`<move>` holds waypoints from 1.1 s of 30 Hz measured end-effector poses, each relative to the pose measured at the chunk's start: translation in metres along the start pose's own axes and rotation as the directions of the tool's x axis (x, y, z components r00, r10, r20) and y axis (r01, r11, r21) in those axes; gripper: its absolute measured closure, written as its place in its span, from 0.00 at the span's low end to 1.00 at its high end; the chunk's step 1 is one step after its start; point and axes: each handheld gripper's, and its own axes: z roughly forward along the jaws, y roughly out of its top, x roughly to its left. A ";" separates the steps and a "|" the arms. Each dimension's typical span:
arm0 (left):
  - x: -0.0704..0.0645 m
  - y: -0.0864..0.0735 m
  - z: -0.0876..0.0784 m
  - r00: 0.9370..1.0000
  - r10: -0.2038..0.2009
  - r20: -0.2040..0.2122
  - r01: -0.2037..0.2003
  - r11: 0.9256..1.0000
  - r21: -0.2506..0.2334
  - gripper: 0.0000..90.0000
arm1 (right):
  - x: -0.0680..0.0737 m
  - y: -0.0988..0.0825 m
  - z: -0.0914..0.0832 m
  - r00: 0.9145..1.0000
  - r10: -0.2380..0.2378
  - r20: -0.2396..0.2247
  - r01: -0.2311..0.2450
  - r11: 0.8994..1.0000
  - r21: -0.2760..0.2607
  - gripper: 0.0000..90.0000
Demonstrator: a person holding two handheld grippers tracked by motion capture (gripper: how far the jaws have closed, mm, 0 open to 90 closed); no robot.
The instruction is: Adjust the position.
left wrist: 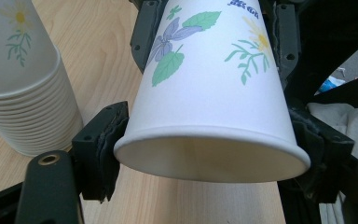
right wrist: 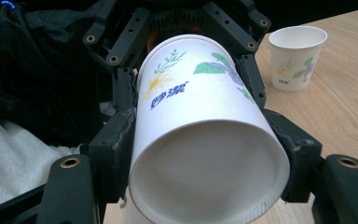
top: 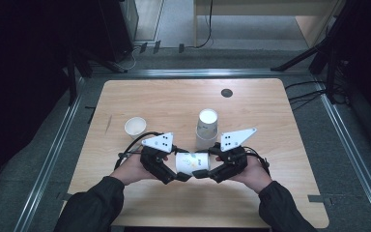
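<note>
**Pulling a cup off the nested pair**

On the table (top: 270, 96), the stack (top: 206, 126) stands upright just right of centre in the high view, and a lone cup (top: 135, 127) sits to its left. Low in that frame, between your hands, the held cups (top: 192, 162) lie on their side. Your right gripper (top: 200, 173) is clamped tight on the base end, where several nested rims show. Your left gripper (top: 182, 176) has its pads against the mouth end, less firmly closed. You look to be separating one cup. Next, firm up the left grip, then draw the hands straight apart without crushing the paper.
</note>
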 end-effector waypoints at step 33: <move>0.008 -0.002 -0.025 0.999 -0.023 -0.037 0.021 0.998 -0.066 0.32 | -0.003 -0.001 -0.010 0.998 0.013 0.058 -0.011 1.000 -0.027 0.26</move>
